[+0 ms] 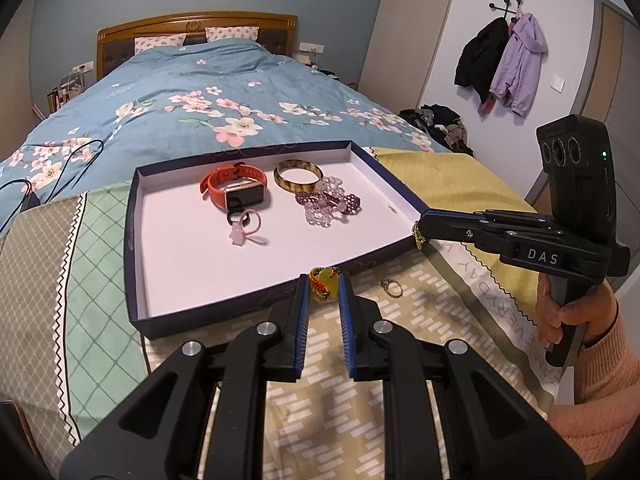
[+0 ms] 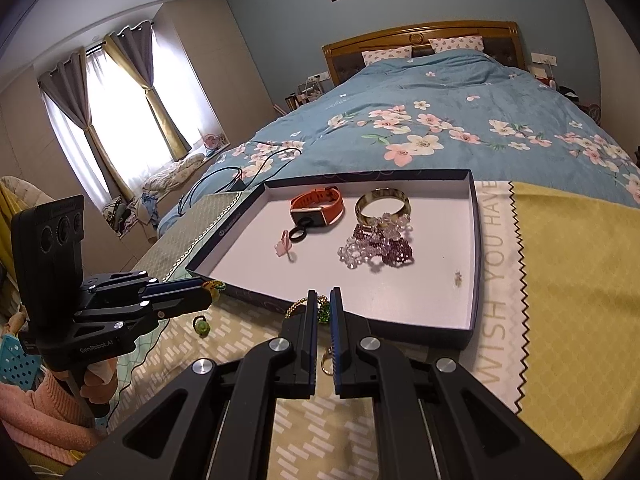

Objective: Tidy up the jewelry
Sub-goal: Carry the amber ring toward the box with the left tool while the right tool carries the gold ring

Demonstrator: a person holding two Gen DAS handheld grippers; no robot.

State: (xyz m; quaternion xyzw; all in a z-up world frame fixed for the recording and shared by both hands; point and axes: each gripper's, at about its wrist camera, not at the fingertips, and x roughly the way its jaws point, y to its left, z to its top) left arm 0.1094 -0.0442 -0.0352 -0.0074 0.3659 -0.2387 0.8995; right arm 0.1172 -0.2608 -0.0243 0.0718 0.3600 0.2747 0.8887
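The left gripper point(image 1: 324, 286) is clamped on a yellow pendant point(image 1: 323, 292) wound with red and green cord, just outside the near wall of the tray point(image 1: 134, 240). The right gripper point(image 2: 323, 308) is pinched shut on a gold-and-green beaded chain point(image 2: 298, 305), also just outside that near wall.

Inside the dark-walled, white-floored tray lie an orange watch point(image 1: 234, 186), a mottled bangle point(image 1: 298, 176) beside it, purple and clear bead bracelets point(image 1: 330, 202) touching the bangle, and a pink charm with rings point(image 1: 244, 228) near the watch. A gold ring point(image 1: 392, 288) and a green ring point(image 2: 201, 326) lie outside the tray on patterned cloths point(image 1: 320, 400) spread over a bed with a blue floral quilt point(image 1: 200, 92).
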